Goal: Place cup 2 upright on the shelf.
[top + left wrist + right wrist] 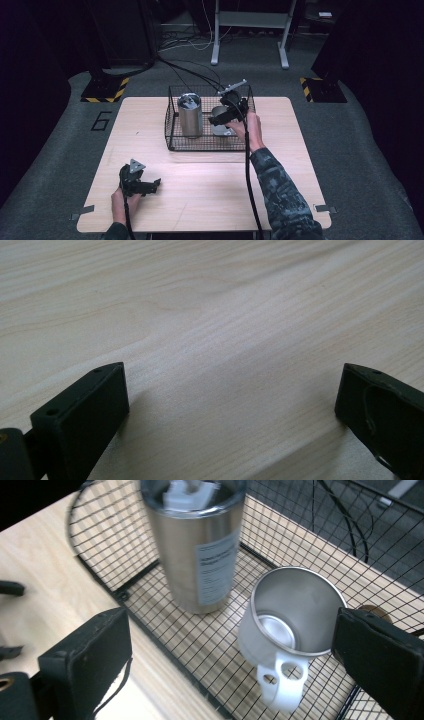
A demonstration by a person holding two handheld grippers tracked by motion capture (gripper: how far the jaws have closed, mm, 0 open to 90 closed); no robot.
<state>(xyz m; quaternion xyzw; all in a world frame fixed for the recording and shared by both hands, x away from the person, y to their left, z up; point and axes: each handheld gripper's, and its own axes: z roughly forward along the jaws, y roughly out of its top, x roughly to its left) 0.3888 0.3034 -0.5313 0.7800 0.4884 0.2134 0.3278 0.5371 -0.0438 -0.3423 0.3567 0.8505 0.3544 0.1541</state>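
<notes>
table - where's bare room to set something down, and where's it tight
Free: the wooden table between the left gripper and the person's right sleeve, and the strip left of the wire basket. Crowded: inside the basket, where the tall steel tumbler and the short steel mug stand close and the open right gripper hangs over the mug.

The table [200, 170] is being lit brightly from above in the high view, while the floor [60, 130] and room around it are being left dim and nearly black at the edges. Soft shadows are being cast beside the fingers [90, 410] in the left gripper view. The tumbler [197, 540] top is being blurred and glared, and the mug [290, 615] is being rendered sharply.
</notes>
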